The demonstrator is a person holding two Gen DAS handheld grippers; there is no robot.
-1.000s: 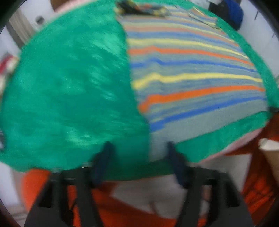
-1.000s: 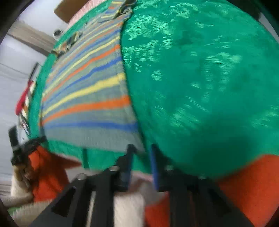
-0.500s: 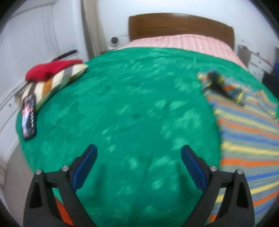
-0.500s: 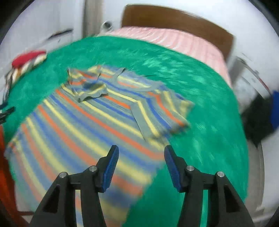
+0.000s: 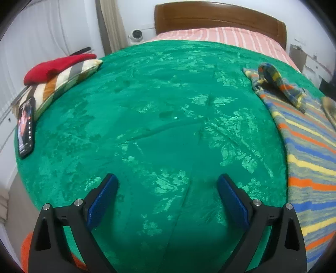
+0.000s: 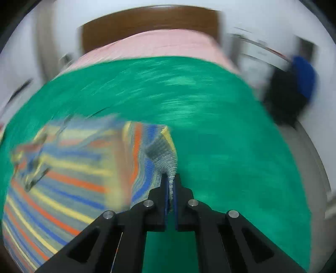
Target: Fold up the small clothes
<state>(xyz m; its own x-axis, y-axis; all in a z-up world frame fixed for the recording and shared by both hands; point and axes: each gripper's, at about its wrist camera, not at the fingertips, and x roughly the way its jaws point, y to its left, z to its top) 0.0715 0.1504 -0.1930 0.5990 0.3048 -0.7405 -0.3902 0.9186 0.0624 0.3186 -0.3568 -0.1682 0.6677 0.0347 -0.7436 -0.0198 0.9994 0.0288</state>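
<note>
A striped shirt point(image 5: 308, 151) in grey, blue, orange and yellow lies on the green bedspread point(image 5: 159, 117) at the right edge of the left wrist view, one sleeve folded over near its top. My left gripper point(image 5: 168, 184) is open and empty above bare bedspread, left of the shirt. In the blurred right wrist view my right gripper point(image 6: 170, 180) is shut on the shirt's right sleeve point(image 6: 161, 155) and holds it lifted off the bedspread point(image 6: 231, 136). The rest of the shirt point(image 6: 63, 168) spreads to the left.
A striped pillow point(image 5: 63, 82) with a red cloth point(image 5: 56, 65) on it lies at the bed's left edge, a phone point(image 5: 26, 126) beside it. A wooden headboard point(image 5: 218, 19) and pink sheet point(image 5: 218, 37) are at the far end. A dark bag point(image 6: 292, 92) sits right of the bed.
Both grippers rose from the bed's near edge to look along it. The right gripper was open over the shirt half a second ago and has shut on the sleeve and lifted it.
</note>
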